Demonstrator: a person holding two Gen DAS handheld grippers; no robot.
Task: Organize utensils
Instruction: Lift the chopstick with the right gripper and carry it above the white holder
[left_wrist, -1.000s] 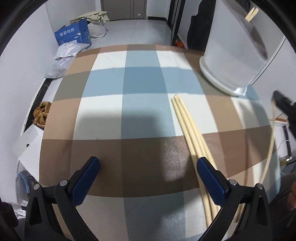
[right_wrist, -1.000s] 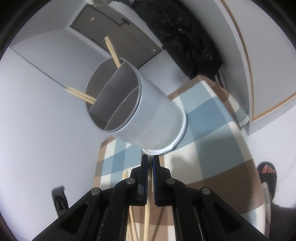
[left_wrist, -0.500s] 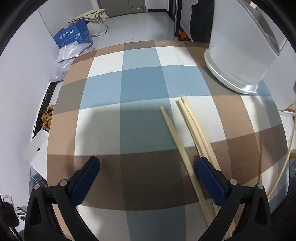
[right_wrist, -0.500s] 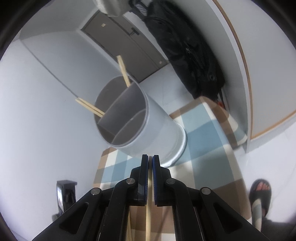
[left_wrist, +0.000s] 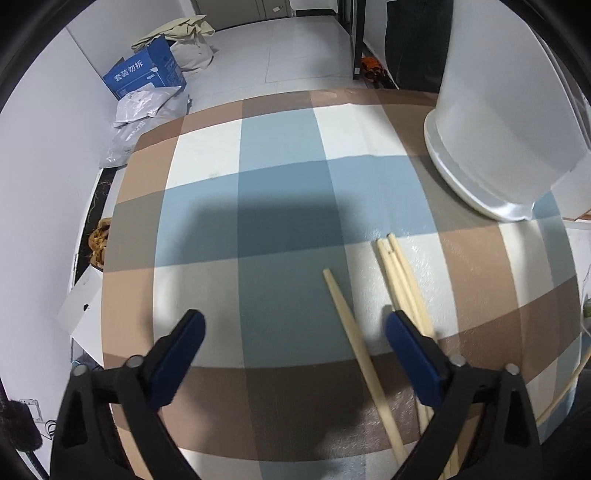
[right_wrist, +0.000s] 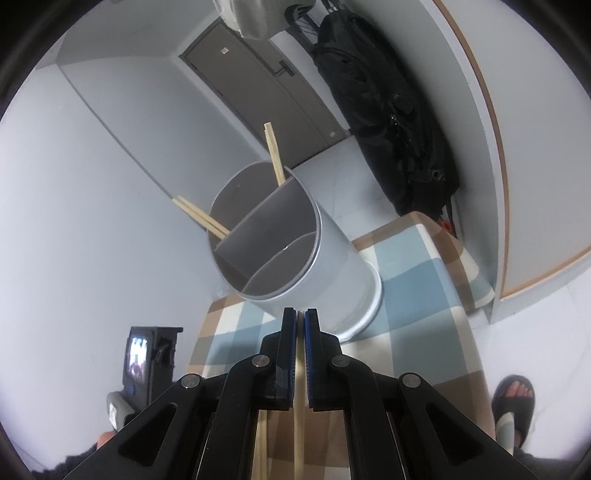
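Observation:
My right gripper (right_wrist: 300, 325) is shut on a wooden chopstick (right_wrist: 298, 424) and holds it in the air, in front of the grey utensil holder (right_wrist: 295, 254). The holder has three compartments; its far one holds several chopsticks (right_wrist: 275, 157). In the left wrist view the holder (left_wrist: 495, 122) stands at the table's far right. My left gripper (left_wrist: 295, 332) is open above the checked tablecloth (left_wrist: 258, 206). One loose chopstick (left_wrist: 354, 343) lies between its fingers, and a bundle of chopsticks (left_wrist: 402, 280) lies under the right finger.
A blue cardboard box (left_wrist: 144, 74) and bags lie on the floor beyond the table. A black bag (right_wrist: 391, 122) hangs on the wall behind the holder. A person's sandalled foot (right_wrist: 515, 402) stands at the table's right side.
My right gripper has drawn back and risen from the holder, still shut on the chopstick. My left gripper has moved left and back, so the loose chopsticks show more fully.

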